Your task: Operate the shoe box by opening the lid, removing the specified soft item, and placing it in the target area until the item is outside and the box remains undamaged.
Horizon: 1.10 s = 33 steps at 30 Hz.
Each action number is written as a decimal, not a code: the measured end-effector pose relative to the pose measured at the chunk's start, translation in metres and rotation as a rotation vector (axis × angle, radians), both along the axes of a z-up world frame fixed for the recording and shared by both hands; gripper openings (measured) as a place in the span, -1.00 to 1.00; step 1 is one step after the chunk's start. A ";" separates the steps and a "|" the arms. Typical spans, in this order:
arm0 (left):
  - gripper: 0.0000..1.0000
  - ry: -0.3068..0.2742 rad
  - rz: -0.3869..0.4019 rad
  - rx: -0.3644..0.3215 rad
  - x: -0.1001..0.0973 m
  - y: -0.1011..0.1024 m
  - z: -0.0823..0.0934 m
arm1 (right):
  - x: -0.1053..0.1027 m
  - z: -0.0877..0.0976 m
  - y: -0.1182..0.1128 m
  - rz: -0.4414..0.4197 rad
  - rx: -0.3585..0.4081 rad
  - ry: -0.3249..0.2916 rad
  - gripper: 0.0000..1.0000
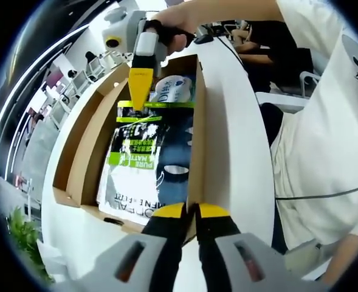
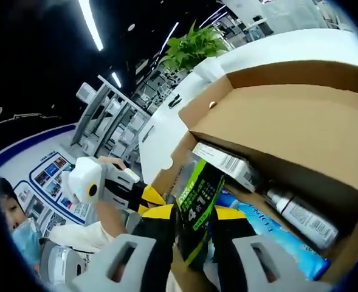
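The open shoe box has brown card inside and a white outside. My left gripper is shut on the box's side wall. In the box lies a green, white and black soft pack. My right gripper, held by a hand, comes in from the top and pinches that pack's far end. In the right gripper view the right gripper is shut on the green and black pack, which stands tilted between the jaws. The left gripper sits at the box's edge on the left.
Also in the box are a blue tissue pack, a silver bottle and a small white carton. The brown lid flap stands open. The box rests on a white round table. A person's white sleeve and a potted plant are near.
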<state>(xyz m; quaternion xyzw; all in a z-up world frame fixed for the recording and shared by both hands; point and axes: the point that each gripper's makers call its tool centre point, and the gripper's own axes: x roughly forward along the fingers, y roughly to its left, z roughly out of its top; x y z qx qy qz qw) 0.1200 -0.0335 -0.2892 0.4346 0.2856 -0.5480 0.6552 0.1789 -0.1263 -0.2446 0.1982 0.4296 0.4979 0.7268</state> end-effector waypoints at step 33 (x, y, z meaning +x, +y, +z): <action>-0.87 0.003 0.005 0.000 -0.001 0.000 0.000 | 0.001 -0.003 0.021 -0.055 0.051 0.097 -1.00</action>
